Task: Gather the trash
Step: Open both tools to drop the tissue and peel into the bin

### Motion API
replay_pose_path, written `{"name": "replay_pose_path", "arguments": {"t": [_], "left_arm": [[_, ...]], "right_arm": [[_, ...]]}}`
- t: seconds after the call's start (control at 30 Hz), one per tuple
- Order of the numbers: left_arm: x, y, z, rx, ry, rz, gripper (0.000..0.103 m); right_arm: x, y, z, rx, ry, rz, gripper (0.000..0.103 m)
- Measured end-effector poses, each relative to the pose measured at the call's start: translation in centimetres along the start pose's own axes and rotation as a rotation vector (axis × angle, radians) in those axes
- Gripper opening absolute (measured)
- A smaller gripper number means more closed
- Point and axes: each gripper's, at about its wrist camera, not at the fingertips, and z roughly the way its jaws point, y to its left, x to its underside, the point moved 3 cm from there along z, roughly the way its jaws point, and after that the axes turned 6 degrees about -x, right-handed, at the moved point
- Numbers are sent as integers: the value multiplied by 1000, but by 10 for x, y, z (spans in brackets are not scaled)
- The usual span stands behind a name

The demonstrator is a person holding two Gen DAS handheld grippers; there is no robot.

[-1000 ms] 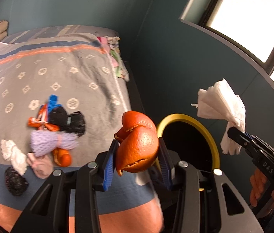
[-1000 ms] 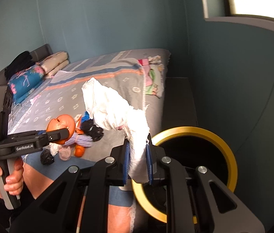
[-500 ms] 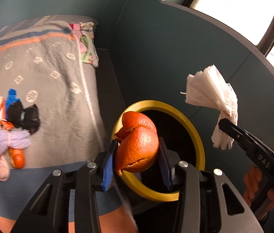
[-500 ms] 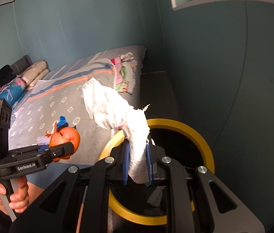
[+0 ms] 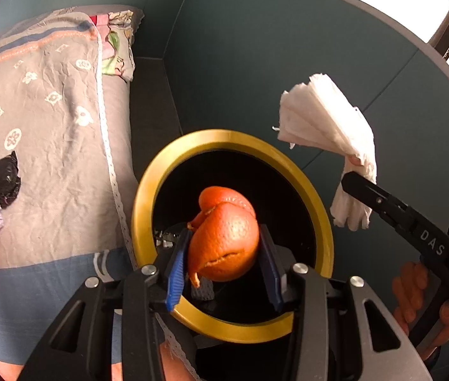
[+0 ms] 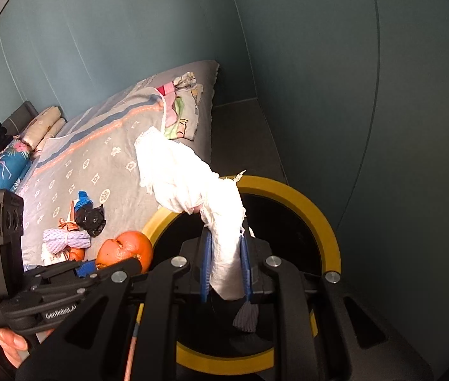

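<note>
Beside the big bed with the grey patterned blanket (image 5: 49, 146) stands a round black trash bin with a yellow rim (image 5: 230, 138). It sits on the floor just right of the bed, close to the blue-green wall.

Over the bin, on its right side, hangs a crumpled white paper tissue (image 6: 192, 184). It looks very light and soft, so it should squash flat and will likely float down slowly. It may tear if pulled. The right gripper (image 6: 226, 266) pinches it low down, at its thin end, with the jaws close together, and the fluffy part sticks up above them. That thin bunched end looks like the best place to hold it.

Right above the middle of the bin is a curled piece of orange peel (image 5: 224, 238). It looks light and a bit bendy, with a bumpy skin that should not slip much. The left gripper (image 5: 224, 254) squeezes it from both sides across its fat middle, with the jaws about half way apart.

Far to the left, on the blanket, lies a small pile of leftover bits (image 6: 78, 228), some black, purple, blue and orange. They look light too, so each should be easy to pinch by an edge.
</note>
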Motion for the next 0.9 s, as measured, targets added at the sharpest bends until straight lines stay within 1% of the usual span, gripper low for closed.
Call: {"name": "replay_pose_path", "arguments": {"t": [0.2,0.3,0.33,0.4,0.47,0.53,0.63,0.77,0.9], "left_arm": [[4,-3,9,-1,17,5,38],[2,-6,6,11,2,12,38],[2,-8,5,13,-2,16,39],[3,-10,0,12,-15,23,43],[3,-9,-4,12,-24,21,47],[3,-8,-7,16,-29,16,50],[2,-5,-13,3,-45,17,53],[1,0,-24,-7,-64,9,57],[2,6,-40,-11,-87,2,60]], "right_arm": [[2,-7,11,-7,16,30,16],[3,-12,10,-3,19,43,24],[3,-13,11,-1,20,47,28],[3,-17,10,1,18,59,35],[3,-20,10,6,15,72,39],[3,-22,9,6,11,86,45],[3,-23,7,12,8,99,48],[1,-19,3,10,2,96,49],[-2,-6,-3,-4,-10,78,54]]}}
